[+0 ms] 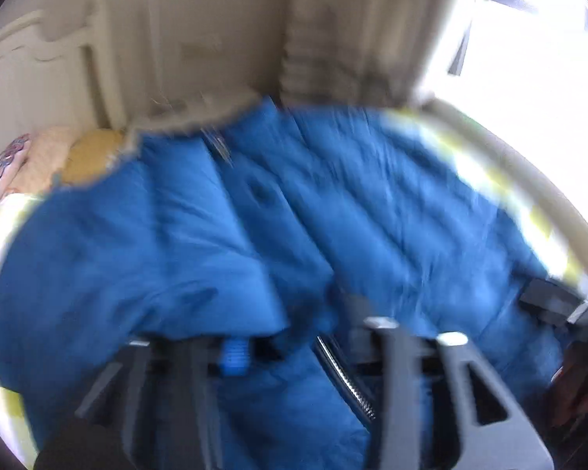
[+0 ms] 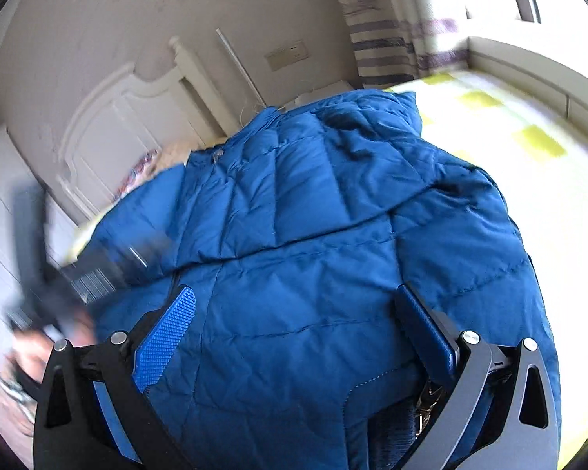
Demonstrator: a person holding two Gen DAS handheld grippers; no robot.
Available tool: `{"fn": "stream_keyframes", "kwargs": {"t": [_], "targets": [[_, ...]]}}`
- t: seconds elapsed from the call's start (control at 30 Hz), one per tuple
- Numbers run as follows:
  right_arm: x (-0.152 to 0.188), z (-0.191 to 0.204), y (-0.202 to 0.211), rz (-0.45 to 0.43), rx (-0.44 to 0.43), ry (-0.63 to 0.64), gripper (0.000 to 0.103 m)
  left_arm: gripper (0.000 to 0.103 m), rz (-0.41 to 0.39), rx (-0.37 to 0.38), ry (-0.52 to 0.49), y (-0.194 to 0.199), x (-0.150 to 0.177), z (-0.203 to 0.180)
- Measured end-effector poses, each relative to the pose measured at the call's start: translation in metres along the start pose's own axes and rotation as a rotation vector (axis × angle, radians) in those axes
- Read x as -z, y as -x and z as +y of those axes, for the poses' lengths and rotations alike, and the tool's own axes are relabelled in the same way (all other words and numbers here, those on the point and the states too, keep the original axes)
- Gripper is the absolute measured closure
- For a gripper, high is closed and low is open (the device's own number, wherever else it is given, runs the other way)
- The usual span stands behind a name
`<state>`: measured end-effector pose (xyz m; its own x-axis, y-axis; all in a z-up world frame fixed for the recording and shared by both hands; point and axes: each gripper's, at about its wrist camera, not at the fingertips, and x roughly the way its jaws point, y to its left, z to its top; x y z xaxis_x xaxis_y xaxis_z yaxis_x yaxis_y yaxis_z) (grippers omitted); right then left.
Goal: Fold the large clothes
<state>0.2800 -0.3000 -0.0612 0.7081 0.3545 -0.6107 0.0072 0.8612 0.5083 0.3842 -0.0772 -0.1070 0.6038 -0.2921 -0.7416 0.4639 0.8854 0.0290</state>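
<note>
Blue jacket [image 2: 313, 235] on checked bedsheet [image 2: 521, 149], white headboard [image 2: 109, 129] behind; right gripper [image 2: 294, 337] wide, empty; left gripper [image 1: 305, 348] unclear.

My left wrist camera looks forward and down along my left gripper [image 1: 302, 337], very close over the blue jacket [image 1: 223, 235] on the bed [image 1: 486, 172], facing the headboard [image 1: 15, 74] and wall, and its picture is badly blurred. My right wrist camera looks the same way along my right gripper [image 2: 294, 313], also close above the jacket [image 2: 313, 235]. Both views share the jacket, the checked bed [image 2: 529, 149], the headboard [image 2: 109, 125], the striped curtain [image 2: 376, 39] and the bright window side at right.
</note>
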Motion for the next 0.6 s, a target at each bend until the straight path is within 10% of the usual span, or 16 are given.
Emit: {"fn": "stream_keyframes", "kwargs": {"t": [0.17,0.3,0.37,0.47,0.6], "targets": [[-0.002,0.004,-0.004,0.008,0.017,0.015,0.005,0.025,-0.045,-0.04,-0.148,0.033,0.016,-0.022],[-0.001,0.005,-0.006,0.012,0.022,0.024,0.005,0.002,-0.245,0.065,0.078,0.108,0.028,0.025],[0.001,0.005,-0.006,0.017,0.028,0.03,0.005,0.002,-0.342,-0.031,0.272,0.138,0.048,0.071],[0.003,0.011,-0.009,0.028,0.052,0.062,0.005,0.004,-0.271,-0.116,0.507,0.134,0.076,0.127],[0.005,0.025,-0.014,0.061,0.109,0.135,0.005,0.009,-0.137,-0.187,0.533,0.108,0.109,0.148]]}}
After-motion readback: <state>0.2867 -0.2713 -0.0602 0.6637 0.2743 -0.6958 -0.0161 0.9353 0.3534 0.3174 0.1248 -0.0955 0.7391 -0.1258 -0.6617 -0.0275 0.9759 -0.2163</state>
